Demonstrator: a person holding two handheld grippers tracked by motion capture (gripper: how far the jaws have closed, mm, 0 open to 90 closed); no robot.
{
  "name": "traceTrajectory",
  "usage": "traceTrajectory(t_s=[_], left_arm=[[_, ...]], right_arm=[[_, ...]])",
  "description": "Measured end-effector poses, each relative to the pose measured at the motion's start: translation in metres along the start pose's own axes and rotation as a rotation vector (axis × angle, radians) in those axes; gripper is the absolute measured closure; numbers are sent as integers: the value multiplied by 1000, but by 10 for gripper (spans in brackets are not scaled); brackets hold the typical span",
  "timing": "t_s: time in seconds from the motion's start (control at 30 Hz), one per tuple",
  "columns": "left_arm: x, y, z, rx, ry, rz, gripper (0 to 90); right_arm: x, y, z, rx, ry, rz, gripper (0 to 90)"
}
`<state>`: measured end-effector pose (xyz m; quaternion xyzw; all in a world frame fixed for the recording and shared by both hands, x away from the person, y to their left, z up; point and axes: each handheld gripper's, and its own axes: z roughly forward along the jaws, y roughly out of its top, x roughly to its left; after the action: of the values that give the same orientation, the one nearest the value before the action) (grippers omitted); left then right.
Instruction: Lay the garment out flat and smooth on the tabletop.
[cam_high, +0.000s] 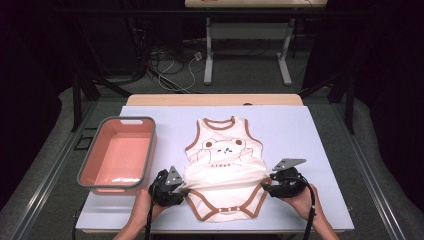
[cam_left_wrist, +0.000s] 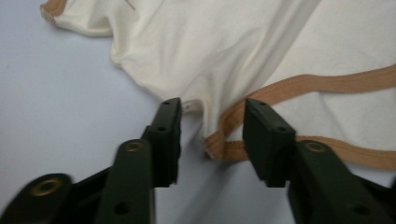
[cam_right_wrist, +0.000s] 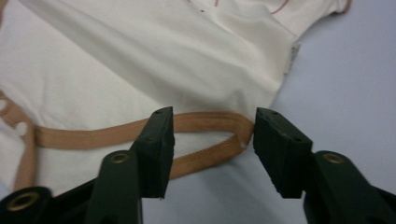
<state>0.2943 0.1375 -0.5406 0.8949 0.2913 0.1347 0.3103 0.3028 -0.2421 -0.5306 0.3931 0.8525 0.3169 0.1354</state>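
A cream sleeveless baby bodysuit (cam_high: 225, 160) with brown trim and a bear print lies front up on the pale mat (cam_high: 300, 135), neck toward the far side. My left gripper (cam_high: 184, 190) sits at its lower left hip corner and my right gripper (cam_high: 265, 186) at the lower right one. In the left gripper view the jaws of the left gripper (cam_left_wrist: 212, 135) stand open, with the folded brown trim corner (cam_left_wrist: 219, 145) lying loose between them. In the right gripper view the right gripper (cam_right_wrist: 212, 140) is open too, the trim loop (cam_right_wrist: 233, 135) resting on the mat between its jaws. A soft crease runs across the cloth (cam_right_wrist: 140, 60) between the two corners.
A pink basin with a grey rim (cam_high: 100, 150) stands empty at the left of the mat, close to my left hand. The table's front edge lies just behind both hands. Bare mat stretches to the right of the garment.
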Motion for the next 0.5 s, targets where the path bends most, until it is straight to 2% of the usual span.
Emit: traceTrajectory(t_s=[0.07, 0.23, 0.27, 0.37, 0.4, 0.43, 0.5], left_arm=[[-4, 2, -2, -22, -19, 5, 398], [-14, 5, -5, -62, -65, 38, 269], [-16, 5, -5, -64, -75, 44, 224], [-21, 7, -5, -72, -91, 60, 203], [-23, 7, -5, -74, -97, 61, 197], [-24, 7, -4, -77, -107, 68, 193], [-27, 8, -2, -76, -118, 68, 175]], right_arm=[[7, 0, -1, -6, 17, -14, 372], [19, 1, -3, -29, 53, -46, 231], [22, 1, -3, -25, 59, -55, 221], [30, 1, -3, -36, 71, -79, 228], [33, 1, -1, -57, 71, -85, 231], [34, 1, -2, -36, 77, -90, 233], [38, 1, 0, -36, 83, -101, 231]])
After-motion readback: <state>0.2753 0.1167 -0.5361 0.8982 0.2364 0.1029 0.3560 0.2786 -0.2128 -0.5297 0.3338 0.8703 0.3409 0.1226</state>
